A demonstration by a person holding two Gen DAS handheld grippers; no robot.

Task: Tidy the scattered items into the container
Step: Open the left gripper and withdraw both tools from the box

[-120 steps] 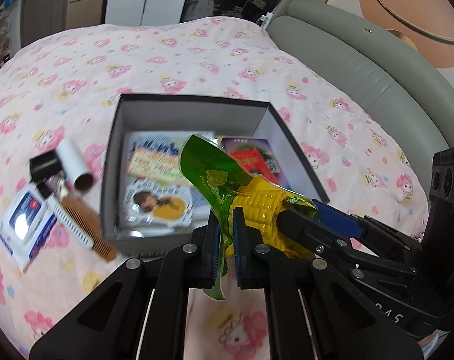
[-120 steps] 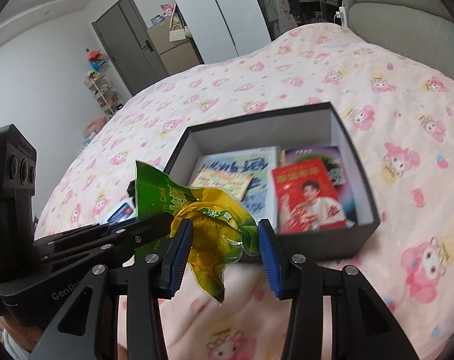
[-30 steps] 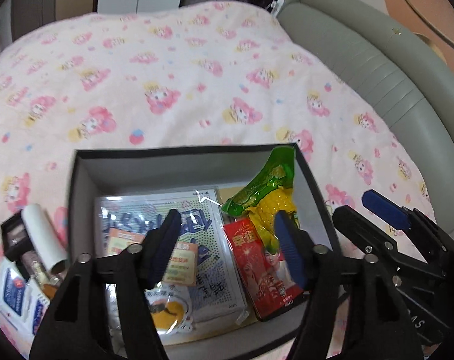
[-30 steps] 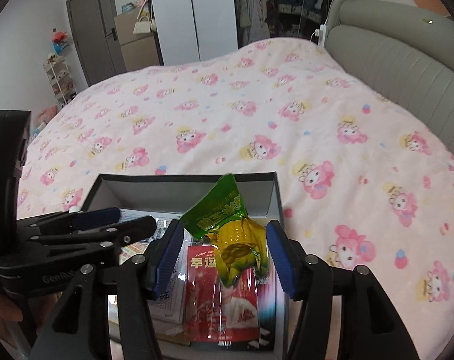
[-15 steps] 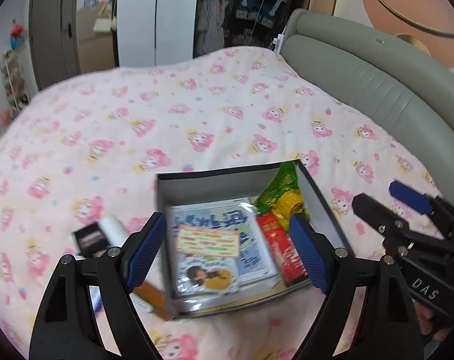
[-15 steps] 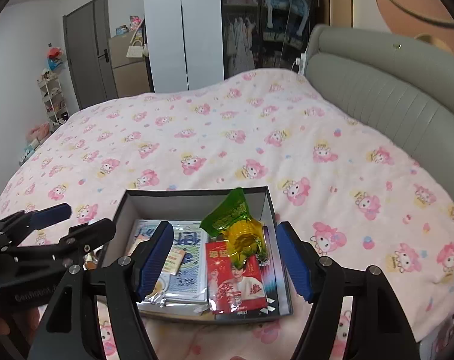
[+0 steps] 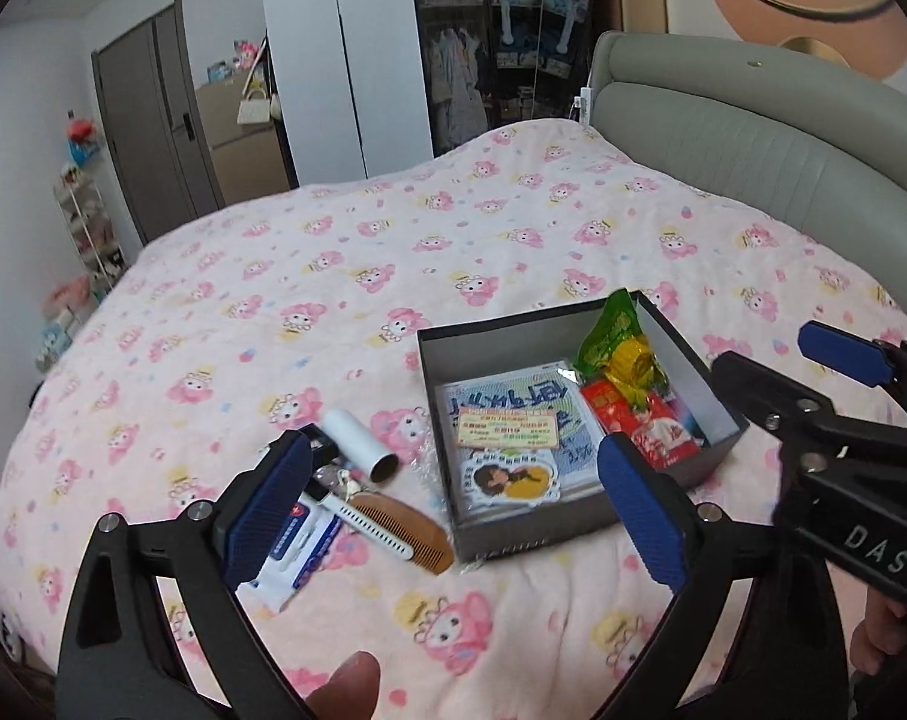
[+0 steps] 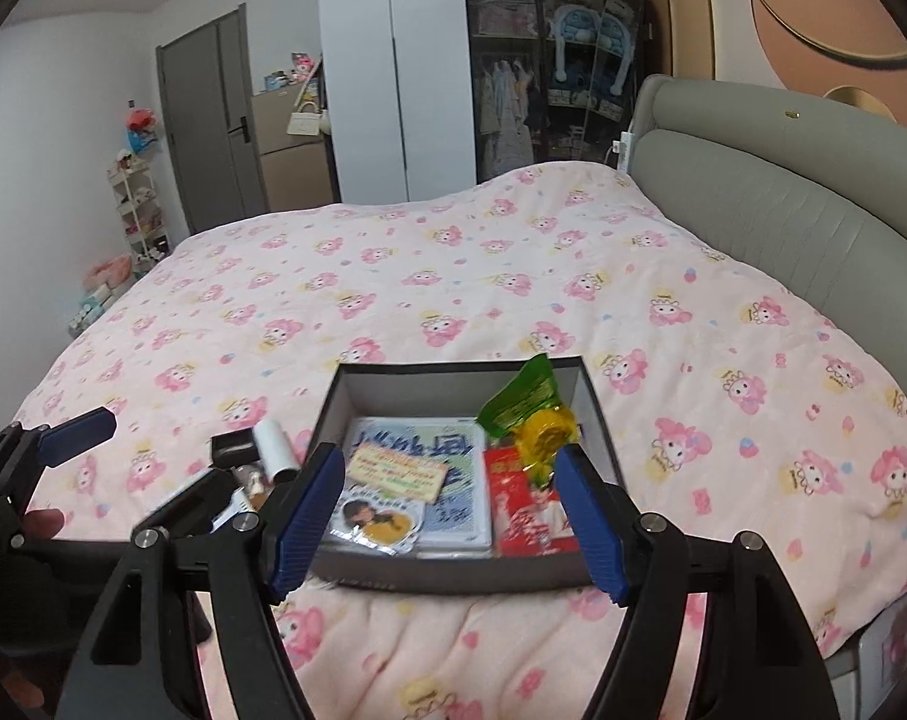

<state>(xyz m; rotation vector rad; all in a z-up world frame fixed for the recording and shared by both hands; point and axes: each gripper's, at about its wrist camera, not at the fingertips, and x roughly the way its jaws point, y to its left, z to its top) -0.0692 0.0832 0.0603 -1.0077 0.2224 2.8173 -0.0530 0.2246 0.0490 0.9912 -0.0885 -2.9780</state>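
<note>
Left claw [image 7: 453,510] and right claw [image 8: 447,516] opening, empty; right claw's body reads "DAS"

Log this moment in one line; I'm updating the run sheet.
corn packet: in box | comb: on bed | left gripper: jaws opening, empty | right gripper: jaws opening, empty

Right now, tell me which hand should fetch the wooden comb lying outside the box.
Left, probably. The left tool, empty and opening, frames the wooden comb and the clutter left of the box. The right tool, also empty and opening, faces the box interior, with the left one between it and the clutter.
</note>
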